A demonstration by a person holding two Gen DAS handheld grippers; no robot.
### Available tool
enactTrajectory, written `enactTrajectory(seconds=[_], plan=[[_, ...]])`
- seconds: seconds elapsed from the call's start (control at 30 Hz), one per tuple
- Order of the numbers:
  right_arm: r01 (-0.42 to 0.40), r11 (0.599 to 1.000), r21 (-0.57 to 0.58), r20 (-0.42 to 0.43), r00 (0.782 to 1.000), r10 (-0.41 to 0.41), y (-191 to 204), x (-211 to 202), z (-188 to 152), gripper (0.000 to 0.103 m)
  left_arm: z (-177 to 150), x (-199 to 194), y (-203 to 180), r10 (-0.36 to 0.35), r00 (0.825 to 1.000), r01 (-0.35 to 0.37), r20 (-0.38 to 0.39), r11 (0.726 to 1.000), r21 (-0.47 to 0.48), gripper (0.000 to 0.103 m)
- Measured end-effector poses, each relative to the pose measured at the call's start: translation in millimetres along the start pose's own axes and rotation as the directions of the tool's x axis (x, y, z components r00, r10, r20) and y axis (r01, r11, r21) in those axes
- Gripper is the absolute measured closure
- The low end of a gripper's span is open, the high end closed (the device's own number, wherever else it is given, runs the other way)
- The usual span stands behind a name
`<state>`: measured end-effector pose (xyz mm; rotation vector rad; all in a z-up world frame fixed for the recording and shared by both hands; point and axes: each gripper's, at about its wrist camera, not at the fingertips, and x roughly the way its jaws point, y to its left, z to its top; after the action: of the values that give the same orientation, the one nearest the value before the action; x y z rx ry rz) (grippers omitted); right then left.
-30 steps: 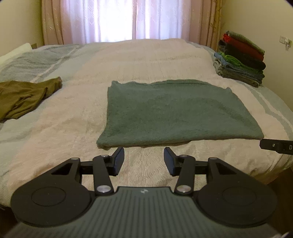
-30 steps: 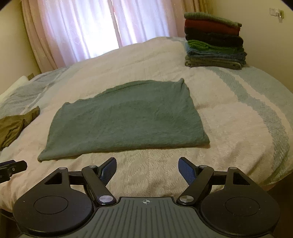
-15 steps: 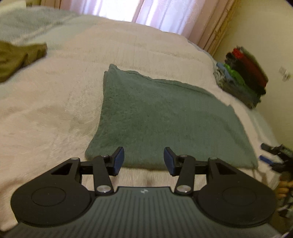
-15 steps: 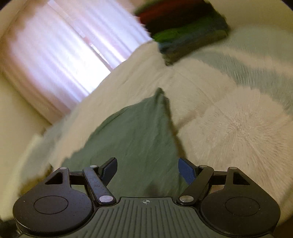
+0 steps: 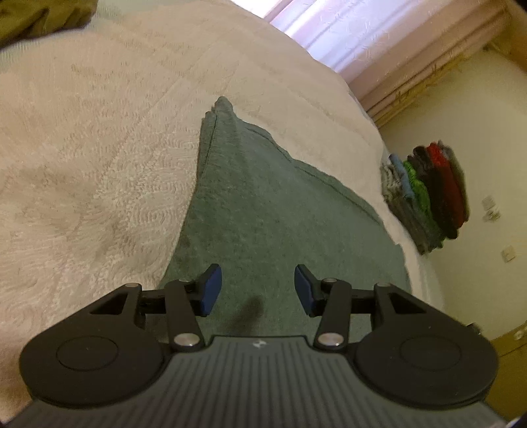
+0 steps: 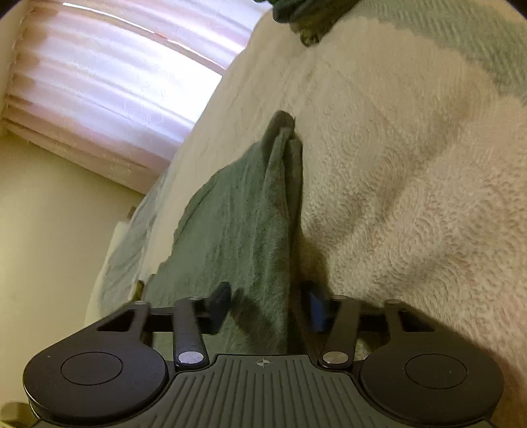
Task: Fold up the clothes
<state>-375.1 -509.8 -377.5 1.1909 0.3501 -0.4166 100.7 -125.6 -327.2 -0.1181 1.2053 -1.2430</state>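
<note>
1. Green towel (image 5: 280, 210) lies flat on the pale fuzzy bedspread (image 5: 92, 158), folded over at least once (doubled edge shows along its left side in the left wrist view).
2. Left gripper (image 5: 254, 289) sits low over the near left part of the towel, jaws wide apart, blue pads (image 5: 210, 289) showing, nothing between them. Small shadow on the cloth just below the gap.
3. Right gripper (image 6: 270, 304) is down at the towel's near right edge, jaws wide apart; the edge runs up through the gap between the fingers (image 6: 220, 303). Cannot tell if either finger touches the cloth; nothing is pinched.
4. Towel's right edge (image 6: 290, 184) shows stacked layers and casts a dark shadow on the bedspread beside it.
5. Stack of folded clothes (image 5: 425, 197) (red, green, blue, dark, grey) sits at the bed's far right edge, well apart from the towel, blurred.
6. Olive garment (image 5: 39, 16) lies at the far left, only partly in frame.
7. Pink curtains (image 6: 108, 85) behind the bed, backlit.
</note>
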Motion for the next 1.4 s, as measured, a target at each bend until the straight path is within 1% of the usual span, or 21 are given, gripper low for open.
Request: enactTrajectory(seconds=[0.03, 0.1, 0.17, 0.27, 0.33, 0.4, 0.47, 0.5, 0.53, 0.57, 0.6, 0.67, 0.83, 0.93, 1.0, 1.07, 1.1, 1.2, 1.27, 1.33, 1.4], plan=[[-0.006, 1.000, 0.010, -0.005, 1.000, 0.006, -1.0, 0.8, 0.7, 0.066, 1.6, 1.4, 3.6, -0.014, 1.000, 0.014, -0.004, 1.000, -0.014, 0.060], [0.012, 0.999, 0.031, -0.018, 1.000, -0.012, 0.3, 4.4, 1.4, 0.083, 4.0, 2.9, 10.4, -0.032, 0.999, 0.032, -0.012, 0.999, -0.035, 0.060], [0.046, 0.998, 0.047, -0.030, 0.999, -0.045, 3.6, 8.3, 1.7, 0.093, 6.3, 3.0, 16.0, -0.038, 0.999, 0.037, -0.015, 0.998, -0.044, 0.060], [0.168, 0.985, 0.037, -0.025, 0.986, -0.167, 23.9, 9.5, 1.3, 0.096, 10.2, -2.4, 25.6, -0.049, 0.999, 0.049, -0.012, 0.997, -0.058, 0.060], [0.287, 0.958, 0.007, -0.014, 0.958, -0.287, 48.3, 10.6, 0.4, 0.097, 12.7, -7.3, 32.7, -0.054, 0.999, 0.053, -0.006, 0.997, -0.064, 0.060], [0.445, 0.892, -0.074, 0.017, 0.895, -0.445, 86.3, 17.5, -3.2, 0.097, 14.0, -12.5, 40.7, -0.049, 0.999, 0.049, -0.001, 0.996, -0.068, 0.060], [0.609, 0.764, -0.213, 0.101, 0.792, -0.602, 142.2, 34.5, -14.1, 0.097, 14.6, -16.6, 49.0, -0.046, 0.999, 0.046, 0.003, 0.996, -0.078, 0.060], [0.658, 0.697, -0.284, 0.154, 0.749, -0.644, 170.1, 46.5, -23.8, 0.097, 14.7, -18.8, 53.4, -0.045, 0.999, 0.046, 0.005, 0.995, -0.086, 0.060], [0.692, 0.632, -0.349, 0.206, 0.715, -0.668, 197.3, 59.7, -35.1, 0.097, 14.4, -21.4, 58.1, -0.047, 0.999, 0.047, 0.008, 0.994, -0.098, 0.060], [0.713, 0.574, -0.403, 0.253, 0.690, -0.679, 221.8, 73.7, -47.7, 0.097, 14.2, -24.2, 62.5, -0.049, 0.999, 0.049, 0.010, 0.993, -0.108, 0.060], [0.718, 0.527, -0.455, 0.290, 0.679, -0.674, 244.4, 89.8, -63.0, 0.097, 14.4, -27.0, 66.5, -0.051, 0.999, 0.052, 0.013, 0.992, -0.117, 0.060], [0.705, 0.438, -0.557, 0.351, 0.679, -0.645, 288.9, 124.4, -97.5, 0.097, 14.7, -33.1, 74.6, -0.053, 0.998, 0.055, 0.018, 0.990, -0.133, 0.060], [0.592, 0.297, -0.749, 0.370, 0.746, -0.554, 350.9, 209.2, -192.5, 0.097, 17.0, -51.7, 97.3, -0.033, 0.999, 0.038, 0.032, 0.985, -0.169, 0.060], [0.521, 0.253, -0.815, 0.322, 0.770, -0.551, 354.6, 262.3, -237.1, 0.096, 16.7, -57.6, 109.0, -0.016, 0.999, 0.022, 0.031, 0.982, -0.189, 0.060], [0.474, 0.235, -0.849, 0.267, 0.768, -0.583, 344.5, 287.7, -263.1, 0.045, 16.1, -59.7, 114.8, -0.011, 1.000, 0.016, 0.025, 0.980, -0.199, 0.060], [0.502, 0.167, -0.849, 0.336, 0.756, -0.562, 341.9, 284.4, -280.9, 0.030, 16.2, -60.8, 115.9, -0.020, 1.000, 0.024, 0.021, 0.981, -0.195, 0.059], [0.499, 0.163, -0.851, 0.344, 0.765, -0.544, 342.1, 277.5, -284.7, 0.027, 17.0, -60.6, 115.3, -0.024, 0.999, 0.028, 0.022, 0.981, -0.190, 0.059], [0.401, 0.302, -0.865, 0.219, 0.843, -0.491, 349.4, 242.8, -280.2, 0.027, 21.9, -57.7, 111.2, -0.039, 0.999, 0.043, 0.025, 0.982, -0.183, 0.059], [0.362, 0.394, -0.845, 0.169, 0.879, -0.446, 349.0, 211.3, -272.9, 0.027, 25.6, -56.0, 105.5, -0.060, 0.998, 0.064, 0.030, 0.983, -0.171, 0.059], [0.390, 0.511, -0.766, 0.167, 0.888, -0.429, 339.8, 187.7, -254.3, 0.027, 32.2, -51.3, 93.5, -0.094, 0.995, 0.098, 0.033, 0.984, -0.146, 0.059], [0.433, 0.636, -0.639, 0.180, 0.888, -0.424, 314.3, 161.3, -218.9, 0.027, 41.0, -42.3, 78.7, -0.124, 0.992, 0.126, 0.027, 0.986, -0.107, 0.059]])
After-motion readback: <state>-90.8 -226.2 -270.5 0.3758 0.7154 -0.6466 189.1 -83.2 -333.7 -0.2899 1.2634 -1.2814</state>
